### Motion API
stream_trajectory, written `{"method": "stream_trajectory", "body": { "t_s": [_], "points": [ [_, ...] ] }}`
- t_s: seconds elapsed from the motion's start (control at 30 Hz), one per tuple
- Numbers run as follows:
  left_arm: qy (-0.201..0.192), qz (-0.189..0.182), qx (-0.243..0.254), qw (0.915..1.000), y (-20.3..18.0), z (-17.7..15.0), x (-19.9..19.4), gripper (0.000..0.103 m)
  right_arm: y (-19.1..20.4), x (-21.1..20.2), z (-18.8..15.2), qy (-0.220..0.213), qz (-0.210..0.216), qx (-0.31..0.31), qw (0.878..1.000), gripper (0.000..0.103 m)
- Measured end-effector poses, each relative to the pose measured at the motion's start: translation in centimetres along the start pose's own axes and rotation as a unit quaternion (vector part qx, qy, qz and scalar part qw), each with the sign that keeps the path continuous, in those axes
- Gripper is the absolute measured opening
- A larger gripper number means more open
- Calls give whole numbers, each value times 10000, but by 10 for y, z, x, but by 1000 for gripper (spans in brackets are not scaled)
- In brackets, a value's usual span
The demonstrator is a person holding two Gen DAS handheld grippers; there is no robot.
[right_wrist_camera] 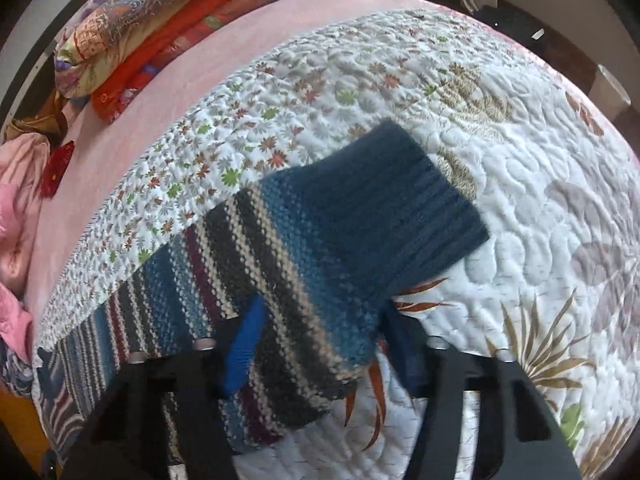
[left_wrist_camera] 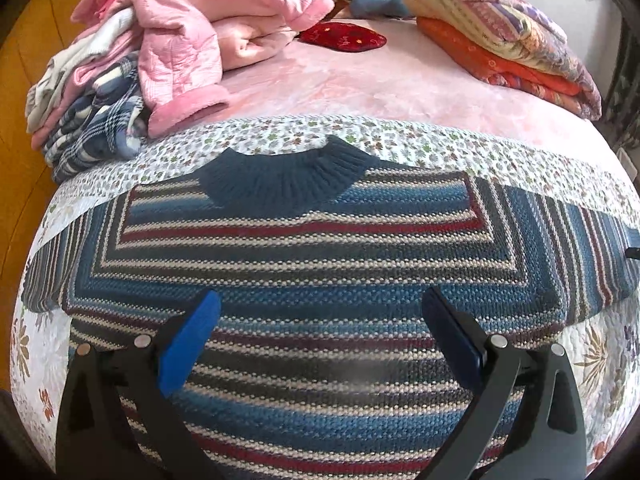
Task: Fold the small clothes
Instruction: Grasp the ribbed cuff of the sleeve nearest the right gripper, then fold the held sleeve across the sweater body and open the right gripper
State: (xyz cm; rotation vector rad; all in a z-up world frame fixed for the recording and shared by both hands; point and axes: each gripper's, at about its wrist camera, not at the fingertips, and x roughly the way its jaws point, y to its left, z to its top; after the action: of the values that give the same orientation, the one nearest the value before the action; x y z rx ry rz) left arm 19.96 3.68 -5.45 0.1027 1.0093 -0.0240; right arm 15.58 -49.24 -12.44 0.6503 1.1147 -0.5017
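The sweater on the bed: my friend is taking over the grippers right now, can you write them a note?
Left gripper: open, over the middle of the sweater, holding nothing.
Right gripper: open, straddling the sleeve near its cuff; not clamped that I can see.
Sweater: lies flat on the quilt, collar away from you, sleeves spread out.
Done: sweater laid out flat.
Left: no fold shows yet. Probably fold the sleeves in first, then the body.
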Motion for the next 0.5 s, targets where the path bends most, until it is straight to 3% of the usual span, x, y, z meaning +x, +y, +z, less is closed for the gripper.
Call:
{"method": "stream_trajectory", "body": {
  "t_s": [0.03,0.07,0.13,0.33,0.5],
  "points": [
    [2,-2,10,10000,1,-1,0,100,-1,-2,1,-62,204,41,9998,20],
    [6,-6,22,10000,2,-2,-1,100,-2,-2,4,-56,465,112,9988,16],
    [18,-21,37,10000,8,-4,-4,100,-4,-7,6,-86,613,243,9978,15],
    [39,33,-201,9998,44,-3,-11,100,20,-42,1,-397,583,-285,9971,14],
    [107,9,-316,9994,63,-3,-9,100,66,-78,-16,-470,769,-746,9931,14]
  ]
}}
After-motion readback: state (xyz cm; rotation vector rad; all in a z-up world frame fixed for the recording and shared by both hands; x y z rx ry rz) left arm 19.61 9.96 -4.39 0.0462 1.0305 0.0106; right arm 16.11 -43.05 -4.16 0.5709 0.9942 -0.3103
